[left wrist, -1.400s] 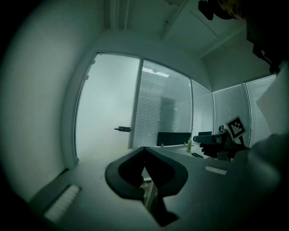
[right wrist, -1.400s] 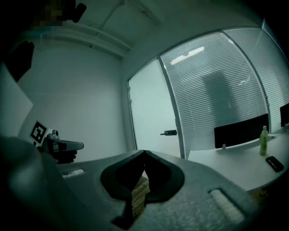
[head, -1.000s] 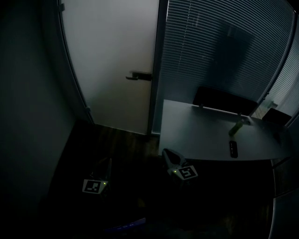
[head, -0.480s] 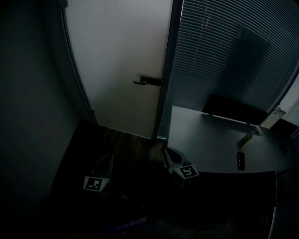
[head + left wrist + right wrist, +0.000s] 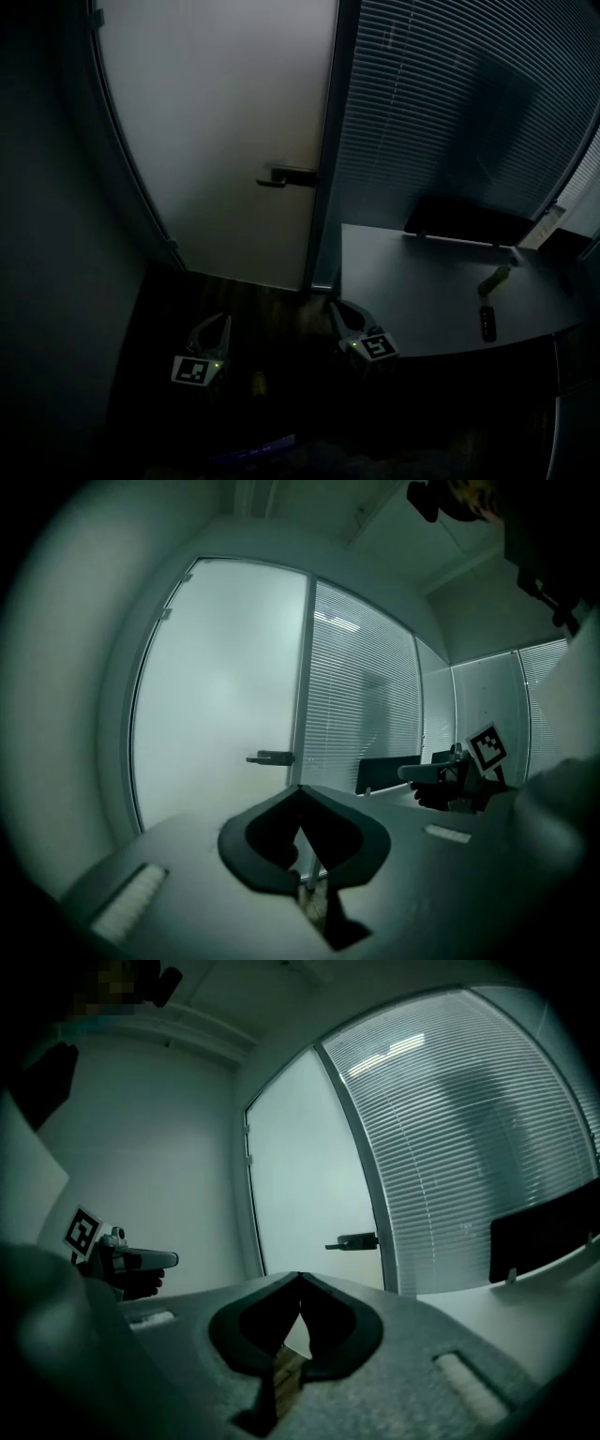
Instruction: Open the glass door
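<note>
1. Left gripper (image 5: 216, 323): I see its jaws closed, tip against tip, with nothing between them. It is held low over the dark wood floor (image 5: 267, 305) and points roughly level.
2. Right gripper (image 5: 336, 309): its jaws are likewise closed and empty. It is held beside the left gripper, well apart from it, and just next to the near edge of the counter (image 5: 422, 291).
3. Glass door (image 5: 216, 122): a frosted, pale pane, shut in its frame. It stands ahead of both pairs of jaws and well apart from them; neither gripper touches it.
4. Door handle (image 5: 286, 176): a dark lever at the door's right edge. In the left gripper view it lies above and slightly left of the jaw tips; in the right gripper view it lies above and slightly right of them.
5. Blinds (image 5: 450, 112): a glazed wall with slatted blinds, right of the door and ahead-right of the right jaws.
6. Screen (image 5: 464, 223): a dark panel at the counter's far edge, against the blinds.
7. A small black object (image 5: 487, 323) and a greenish one (image 5: 495, 279) lie on the counter, off to the right of the right jaws; I cannot tell what they are.
</note>
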